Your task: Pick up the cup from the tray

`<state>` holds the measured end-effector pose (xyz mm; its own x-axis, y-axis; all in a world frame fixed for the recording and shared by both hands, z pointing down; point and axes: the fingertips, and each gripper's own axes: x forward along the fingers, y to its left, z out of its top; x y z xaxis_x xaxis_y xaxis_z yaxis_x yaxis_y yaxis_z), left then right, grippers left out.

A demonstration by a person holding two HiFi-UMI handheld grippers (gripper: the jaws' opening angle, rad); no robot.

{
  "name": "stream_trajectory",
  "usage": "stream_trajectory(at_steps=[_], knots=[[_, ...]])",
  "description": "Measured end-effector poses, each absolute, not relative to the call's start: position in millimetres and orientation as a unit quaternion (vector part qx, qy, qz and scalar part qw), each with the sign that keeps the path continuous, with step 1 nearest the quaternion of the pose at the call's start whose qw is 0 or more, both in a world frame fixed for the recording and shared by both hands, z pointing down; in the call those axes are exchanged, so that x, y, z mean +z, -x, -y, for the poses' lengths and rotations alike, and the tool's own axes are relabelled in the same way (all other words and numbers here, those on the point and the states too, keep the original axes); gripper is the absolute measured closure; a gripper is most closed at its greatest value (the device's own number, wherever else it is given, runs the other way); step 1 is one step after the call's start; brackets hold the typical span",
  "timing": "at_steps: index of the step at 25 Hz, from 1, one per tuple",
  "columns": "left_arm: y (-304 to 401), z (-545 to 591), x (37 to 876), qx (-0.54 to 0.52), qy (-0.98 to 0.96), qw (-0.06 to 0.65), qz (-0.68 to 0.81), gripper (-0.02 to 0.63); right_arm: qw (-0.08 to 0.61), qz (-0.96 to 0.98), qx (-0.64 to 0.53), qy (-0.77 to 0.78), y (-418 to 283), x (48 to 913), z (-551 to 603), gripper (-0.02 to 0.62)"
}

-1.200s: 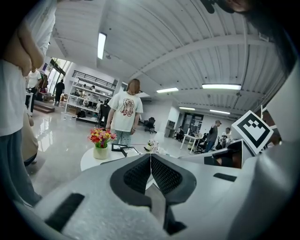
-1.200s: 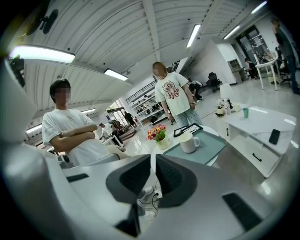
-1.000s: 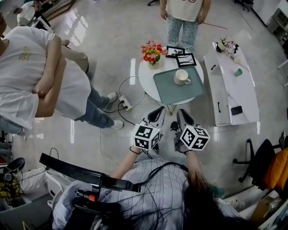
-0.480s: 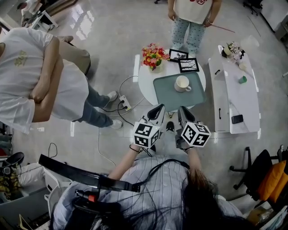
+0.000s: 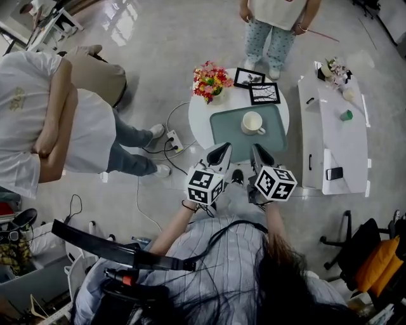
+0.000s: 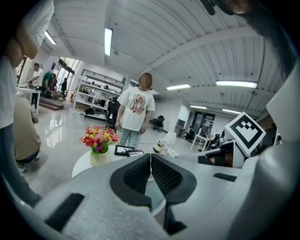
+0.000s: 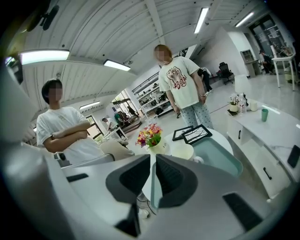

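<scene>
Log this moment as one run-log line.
stage: before grasp | cup: upright on tray, untouched | left gripper: shut, empty, apart from cup | right gripper: shut, empty, apart from cup

Bright, even indoor light from ceiling strips [image 6: 108, 41] high above the fingers [image 6: 136, 176]. Window glare on the glossy floor [image 5: 120, 19], far beyond the fingers, to their left. Shadows soft. Gripper views: heavy fisheye bend, dark corners, fingers soft up close, background sharper.
</scene>
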<state>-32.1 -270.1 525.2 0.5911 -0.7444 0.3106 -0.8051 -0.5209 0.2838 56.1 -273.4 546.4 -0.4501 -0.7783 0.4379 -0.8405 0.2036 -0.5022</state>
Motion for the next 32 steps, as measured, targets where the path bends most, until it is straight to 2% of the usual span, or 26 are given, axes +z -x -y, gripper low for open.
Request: stream_trajectory(at_steps=[17,18,23,32], knots=[[-2.8,320.3,553.1,0.107,-0.862,0.219,0.445,0.591,0.116,0.797,0.349,-0.479,-80.5,596.4,325.6,0.534],[-3.1,324.0,554.1,0.108,-0.861,0.220,0.446,0.591,0.122,0.801,0.346,-0.473,-80.5,600.0,328.7,0.522],[-2.0,340.3,559.4,0.112,-0.854,0.225,0.456,0.591,0.162,0.826,0.327,-0.429,-74.2,619.6,340.5,0.354],[-4.3,362.2,567.1,0.117,-0.846,0.229,0.467,0.591,0.265,0.841,0.270,-0.388,-76.7,671.5,359.7,0.244]])
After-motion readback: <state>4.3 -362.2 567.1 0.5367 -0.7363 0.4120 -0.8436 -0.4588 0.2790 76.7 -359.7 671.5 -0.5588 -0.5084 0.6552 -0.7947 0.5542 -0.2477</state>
